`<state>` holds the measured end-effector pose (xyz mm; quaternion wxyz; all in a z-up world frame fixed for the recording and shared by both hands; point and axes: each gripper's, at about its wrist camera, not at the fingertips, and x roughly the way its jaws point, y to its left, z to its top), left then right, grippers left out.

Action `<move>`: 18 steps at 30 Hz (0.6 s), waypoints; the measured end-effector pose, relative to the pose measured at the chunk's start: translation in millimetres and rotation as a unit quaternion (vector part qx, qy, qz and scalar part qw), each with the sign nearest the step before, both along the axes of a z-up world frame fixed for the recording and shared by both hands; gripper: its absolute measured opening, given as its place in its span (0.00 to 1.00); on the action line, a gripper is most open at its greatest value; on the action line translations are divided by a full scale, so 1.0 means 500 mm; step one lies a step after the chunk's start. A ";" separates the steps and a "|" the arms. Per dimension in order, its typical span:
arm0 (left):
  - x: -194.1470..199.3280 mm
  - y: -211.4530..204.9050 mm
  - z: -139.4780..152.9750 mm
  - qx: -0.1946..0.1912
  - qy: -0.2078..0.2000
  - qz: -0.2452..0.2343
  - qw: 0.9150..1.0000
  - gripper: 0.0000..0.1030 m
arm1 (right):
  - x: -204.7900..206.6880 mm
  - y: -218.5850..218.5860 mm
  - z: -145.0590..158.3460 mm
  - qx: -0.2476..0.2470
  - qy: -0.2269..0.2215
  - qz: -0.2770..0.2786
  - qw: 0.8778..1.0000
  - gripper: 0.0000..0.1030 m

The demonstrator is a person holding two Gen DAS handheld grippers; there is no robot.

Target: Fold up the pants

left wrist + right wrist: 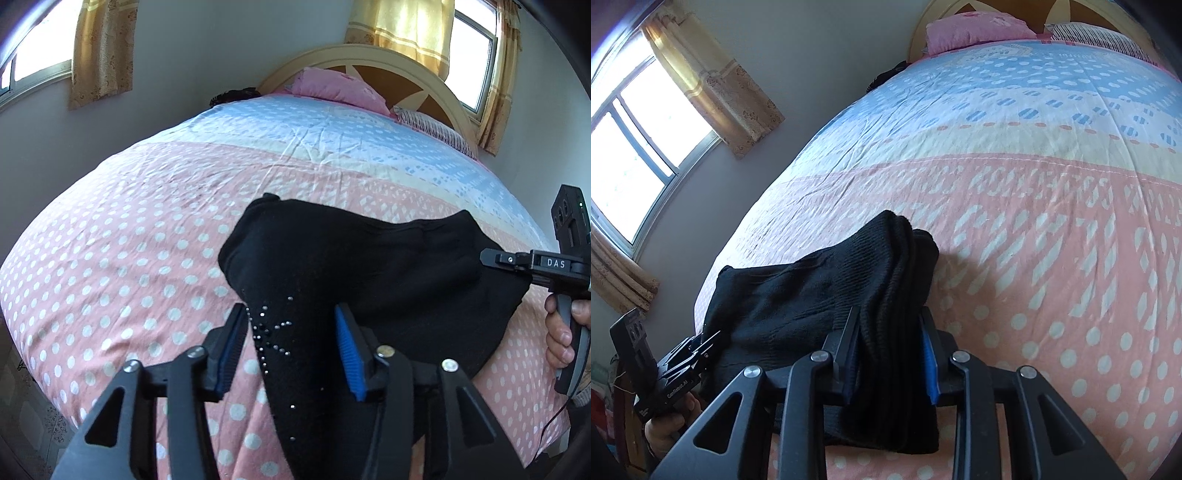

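Black pants (369,258) lie bunched and partly folded on the near part of the bed (129,240); a strip with small rhinestones (269,332) runs toward the camera. My left gripper (291,314) is open, its blue pads apart on either side of that strip without squeezing it. In the right wrist view the pants (798,295) rise in a thick ribbed fold, and my right gripper (888,321) is shut on this fold. The right gripper (487,258) also shows at the pants' right edge, held by a hand (561,332). The left gripper (709,343) appears low on the left.
The bedsheet (1034,221) is pink with white dots near me and blue farther off. A pink pillow (332,86) and a striped pillow (432,125) lie by the headboard (369,55). A dark item (232,96) sits at the far left edge. Curtained windows (639,147) flank the bed.
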<state>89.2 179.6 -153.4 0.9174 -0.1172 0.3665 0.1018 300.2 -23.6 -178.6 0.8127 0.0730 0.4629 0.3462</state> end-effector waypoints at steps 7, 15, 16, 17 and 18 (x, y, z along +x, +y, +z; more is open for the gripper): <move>-0.002 0.023 -0.022 -0.003 0.000 0.023 1.000 0.82 | 0.004 0.000 -0.012 -0.017 0.003 -0.008 1.000 0.35; -0.016 0.045 -0.030 -0.010 0.006 0.045 0.999 0.98 | 0.006 -0.031 -0.009 -0.020 -0.004 -0.037 0.999 0.54; -0.020 0.047 -0.028 -0.007 0.009 0.050 0.999 1.00 | 0.004 -0.037 -0.004 -0.019 -0.010 -0.042 0.999 0.54; -0.025 0.051 -0.026 -0.005 0.011 0.057 0.998 1.00 | 0.001 -0.045 0.002 -0.017 -0.015 -0.047 0.999 0.54; -0.031 0.055 -0.024 -0.004 0.012 0.063 0.998 1.00 | -0.003 -0.054 0.010 -0.018 -0.022 -0.053 0.998 0.54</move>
